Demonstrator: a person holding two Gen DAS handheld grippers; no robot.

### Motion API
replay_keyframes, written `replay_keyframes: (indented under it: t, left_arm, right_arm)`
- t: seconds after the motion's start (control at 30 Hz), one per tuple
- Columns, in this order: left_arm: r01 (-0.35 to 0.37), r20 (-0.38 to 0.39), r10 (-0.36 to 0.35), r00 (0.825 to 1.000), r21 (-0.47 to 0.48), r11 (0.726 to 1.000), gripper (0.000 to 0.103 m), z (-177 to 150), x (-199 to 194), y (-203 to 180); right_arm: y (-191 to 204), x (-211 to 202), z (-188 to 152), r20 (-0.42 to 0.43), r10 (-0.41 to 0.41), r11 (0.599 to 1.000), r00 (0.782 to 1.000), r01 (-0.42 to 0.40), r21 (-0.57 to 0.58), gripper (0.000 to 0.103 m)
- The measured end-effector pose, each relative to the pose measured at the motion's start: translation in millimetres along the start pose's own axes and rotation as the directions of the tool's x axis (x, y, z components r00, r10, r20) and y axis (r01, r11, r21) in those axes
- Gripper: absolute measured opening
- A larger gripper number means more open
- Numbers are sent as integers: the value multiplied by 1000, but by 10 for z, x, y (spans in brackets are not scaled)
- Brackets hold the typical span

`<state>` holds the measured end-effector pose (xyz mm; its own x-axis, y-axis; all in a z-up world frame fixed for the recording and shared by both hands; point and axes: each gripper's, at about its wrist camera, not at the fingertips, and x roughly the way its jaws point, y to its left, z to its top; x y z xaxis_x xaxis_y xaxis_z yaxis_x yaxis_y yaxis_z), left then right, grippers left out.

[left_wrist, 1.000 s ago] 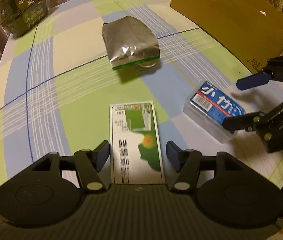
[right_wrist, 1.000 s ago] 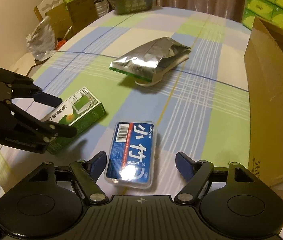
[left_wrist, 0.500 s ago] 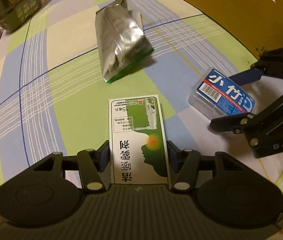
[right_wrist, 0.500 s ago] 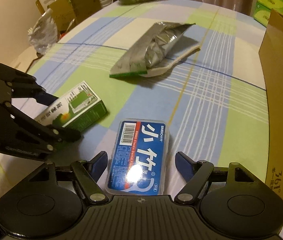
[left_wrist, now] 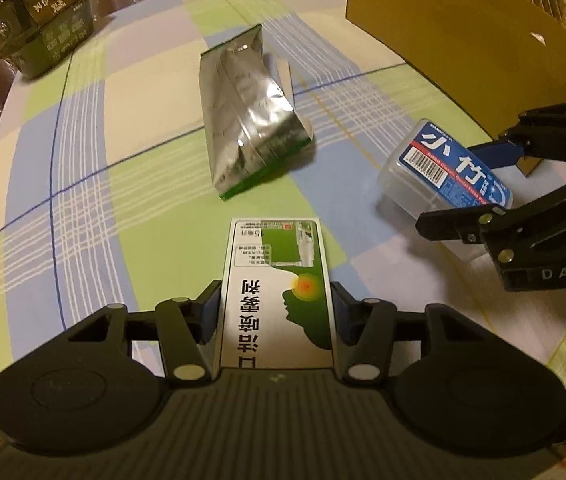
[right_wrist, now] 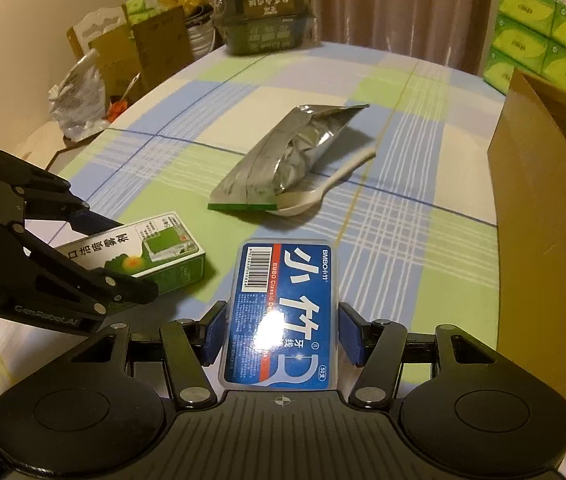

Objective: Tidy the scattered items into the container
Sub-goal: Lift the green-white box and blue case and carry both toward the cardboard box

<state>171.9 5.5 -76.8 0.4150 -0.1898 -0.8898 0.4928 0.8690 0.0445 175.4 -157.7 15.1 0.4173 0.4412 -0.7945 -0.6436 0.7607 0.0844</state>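
Here, left wrist view: left gripper closing, pads against both sides of the green-and-white box near the table's front edge. Foil pouch mid-table; cardboard container at the far right edge.

Right wrist view: right gripper closing, pads hugging the blue floss case. White spoon touching the pouch.

Green-white box, blue-labelled case, foil pouch near cardboard container
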Motion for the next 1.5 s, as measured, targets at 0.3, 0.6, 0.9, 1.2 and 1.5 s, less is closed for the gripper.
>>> replay_keyframes:
  t: [0.3, 0.6, 0.9, 1.2, 1.5]
  left_arm:
    - [-2, 40, 2, 999, -15, 1000, 50, 87, -59, -9]
    - [7, -46, -6, 999, 12, 1000, 51, 37, 150, -74]
    - [-2, -39, 3, 999, 23, 1000, 50, 99, 270, -93]
    - [-6, 50, 7, 999, -8, 1000, 50, 226, -11, -66]
    - [0, 72, 0, 997, 2, 1000, 50, 344, -65, -150]
  right_arm:
    - [-126, -105, 29, 37, -21, 999, 999, 20, 27, 55]
    - [-129, -39, -19, 1, -11, 1000, 1000, 11, 23, 55]
    - [-138, -15, -20, -2, -8, 1000, 1000, 8, 20, 55]
    - [-162, -102, 11, 30, -11, 1000, 999, 10, 28, 55]
    - [-216, -284, 115, 99, -35, 998, 995, 30, 55, 55]
